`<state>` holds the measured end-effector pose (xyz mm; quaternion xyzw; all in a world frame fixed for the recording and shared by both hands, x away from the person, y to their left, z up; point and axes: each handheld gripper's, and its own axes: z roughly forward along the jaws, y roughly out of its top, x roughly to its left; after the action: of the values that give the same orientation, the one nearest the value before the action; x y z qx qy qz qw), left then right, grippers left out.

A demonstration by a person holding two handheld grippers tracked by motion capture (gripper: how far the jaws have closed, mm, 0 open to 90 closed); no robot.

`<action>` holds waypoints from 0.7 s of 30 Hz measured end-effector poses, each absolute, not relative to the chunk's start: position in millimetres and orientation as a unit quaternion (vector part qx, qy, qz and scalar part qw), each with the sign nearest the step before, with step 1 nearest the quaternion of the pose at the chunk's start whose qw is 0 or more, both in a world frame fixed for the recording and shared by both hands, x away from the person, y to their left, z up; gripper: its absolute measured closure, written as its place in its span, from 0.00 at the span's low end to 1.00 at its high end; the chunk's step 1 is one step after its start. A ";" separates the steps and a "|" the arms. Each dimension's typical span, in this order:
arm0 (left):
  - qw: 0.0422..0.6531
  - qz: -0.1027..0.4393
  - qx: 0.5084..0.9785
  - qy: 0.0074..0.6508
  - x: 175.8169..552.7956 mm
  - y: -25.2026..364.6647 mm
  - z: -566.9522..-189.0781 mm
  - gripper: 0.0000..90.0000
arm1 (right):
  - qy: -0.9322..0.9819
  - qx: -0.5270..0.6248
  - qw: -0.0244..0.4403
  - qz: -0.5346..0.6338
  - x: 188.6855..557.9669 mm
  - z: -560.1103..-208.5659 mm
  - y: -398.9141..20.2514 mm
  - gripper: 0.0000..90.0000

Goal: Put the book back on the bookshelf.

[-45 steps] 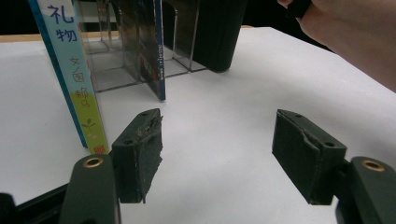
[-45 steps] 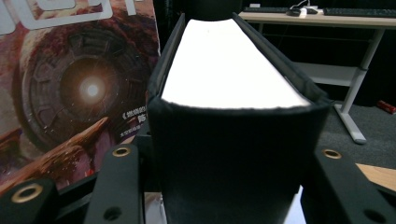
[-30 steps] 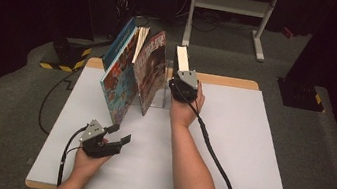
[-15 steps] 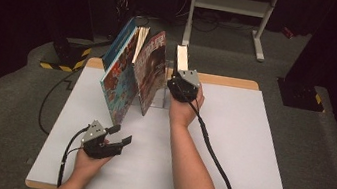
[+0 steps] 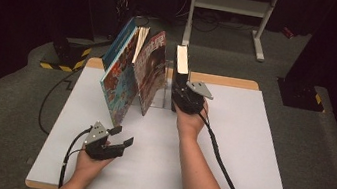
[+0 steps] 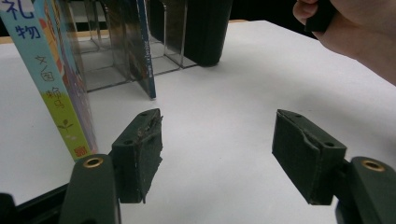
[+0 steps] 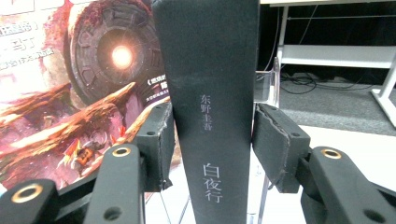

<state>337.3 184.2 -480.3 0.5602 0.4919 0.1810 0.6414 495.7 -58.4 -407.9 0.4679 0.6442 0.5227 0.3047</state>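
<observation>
Currently the right tool [image 7: 210, 140] is pinching the upright black hardback book [image 7: 208, 93] at the clear acrylic rack [image 5: 162, 92] on the white worktop [image 5: 249, 152]; its grip is looking low, so tipping is likely. Meanwhile the left tool [image 6: 217, 154] is hanging spread and empty near the tall leaning picture book [image 6: 51, 74].

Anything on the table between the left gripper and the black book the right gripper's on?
Nothing: bare white table between the left gripper and the black book, per the left gripper view.
</observation>
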 end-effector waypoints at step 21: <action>0.642 0.180 0.556 0.497 338.4 184.9 -480.3 0.37 | 0.630 0.485 0.334 0.506 494.0 -407.4 -51.1 0.58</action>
<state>338.4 184.9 -480.3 0.5557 0.4965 0.1799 0.6421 494.0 -51.1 -407.4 0.4854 0.6298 0.5060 0.3342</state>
